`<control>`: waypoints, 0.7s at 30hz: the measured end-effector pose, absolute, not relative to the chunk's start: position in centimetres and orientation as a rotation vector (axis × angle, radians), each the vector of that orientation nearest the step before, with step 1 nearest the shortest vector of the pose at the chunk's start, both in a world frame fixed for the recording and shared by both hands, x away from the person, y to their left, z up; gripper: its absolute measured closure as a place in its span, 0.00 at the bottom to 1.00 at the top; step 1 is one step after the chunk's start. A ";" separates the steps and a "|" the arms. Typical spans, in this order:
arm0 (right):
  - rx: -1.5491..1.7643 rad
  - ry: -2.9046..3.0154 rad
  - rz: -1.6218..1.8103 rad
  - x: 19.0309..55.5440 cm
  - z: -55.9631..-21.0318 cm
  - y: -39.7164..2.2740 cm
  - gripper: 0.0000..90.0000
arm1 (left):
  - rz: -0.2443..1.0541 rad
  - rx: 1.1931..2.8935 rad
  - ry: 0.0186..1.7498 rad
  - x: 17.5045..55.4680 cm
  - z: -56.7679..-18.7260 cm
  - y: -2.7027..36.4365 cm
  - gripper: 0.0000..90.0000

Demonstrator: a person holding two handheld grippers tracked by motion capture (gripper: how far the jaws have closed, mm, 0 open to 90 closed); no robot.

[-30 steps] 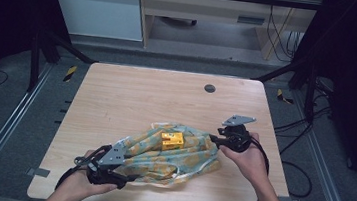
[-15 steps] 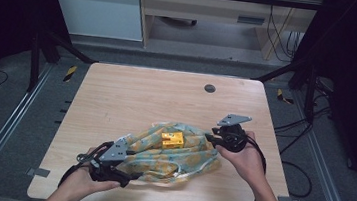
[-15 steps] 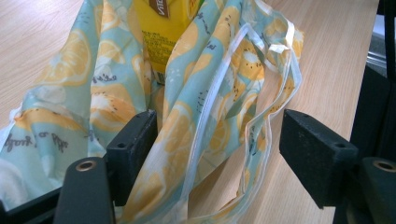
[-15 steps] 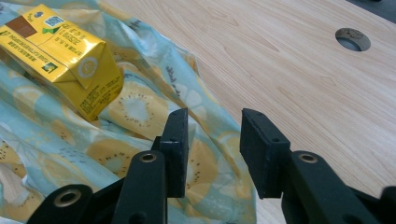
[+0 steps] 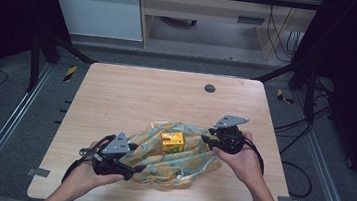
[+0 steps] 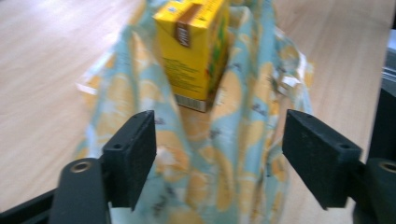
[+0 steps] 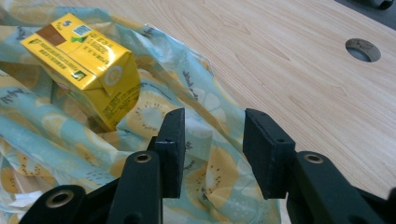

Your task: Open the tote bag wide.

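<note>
A pale blue cloth [image 5: 180, 161] printed with lemon slices lies bunched on the wooden table [image 5: 131, 95]. A yellow drink carton [image 5: 172, 141] stands on its middle. My left gripper [image 5: 131, 168] is at the cloth's near left end. Its jaws have just been opening, and in the left gripper view [image 6: 219, 154] they stand wide apart, with the cloth [image 6: 205, 186] running between them untouched and the carton [image 6: 194, 51] beyond. My right gripper [image 5: 206, 139] is at the cloth's right end. In its own view [image 7: 212, 149] it is open over the cloth [image 7: 154, 112], to the right of the carton [image 7: 86, 60].
A round cable hole [image 5: 210, 88] sits in the table's far right part, also visible as the hole [image 7: 363, 49] in the right gripper view. Bare wood lies behind the cloth. Black frame posts and floor rails flank the table.
The cloth has shifted and bunched a little around the carton. Both hands stay almost where they were.
</note>
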State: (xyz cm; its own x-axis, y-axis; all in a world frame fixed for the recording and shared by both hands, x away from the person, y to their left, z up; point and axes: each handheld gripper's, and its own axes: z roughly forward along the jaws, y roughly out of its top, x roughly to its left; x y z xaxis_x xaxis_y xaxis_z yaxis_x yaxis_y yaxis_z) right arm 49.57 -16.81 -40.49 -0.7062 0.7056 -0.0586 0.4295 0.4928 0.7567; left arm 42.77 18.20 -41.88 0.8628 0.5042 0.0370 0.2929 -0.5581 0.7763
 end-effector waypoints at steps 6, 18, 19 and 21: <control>0.938 2.379 1.073 48.8 -40.1 -16.6 0.82 | 0.347 2.240 0.560 44.2 -40.7 17.9 0.58; 0.896 2.427 1.019 48.1 -41.5 -15.5 1.00 | 0.373 2.325 0.572 45.6 -41.4 15.7 1.00; 0.898 2.429 1.019 48.0 -41.5 -15.5 1.00 | 0.365 2.336 0.560 45.7 -41.5 15.6 1.00; 0.893 2.428 1.005 47.8 -41.8 -15.5 1.00 | 0.364 2.343 0.545 45.8 -41.9 15.3 1.00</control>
State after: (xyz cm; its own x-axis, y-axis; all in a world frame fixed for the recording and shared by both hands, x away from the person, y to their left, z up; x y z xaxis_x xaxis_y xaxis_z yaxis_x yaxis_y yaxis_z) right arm 47.84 -15.50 -41.83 -0.7335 0.6739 -0.0880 0.4147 0.5465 0.7276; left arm 45.79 15.33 -41.93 0.8723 0.4770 0.1072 0.2824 -0.6706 0.6859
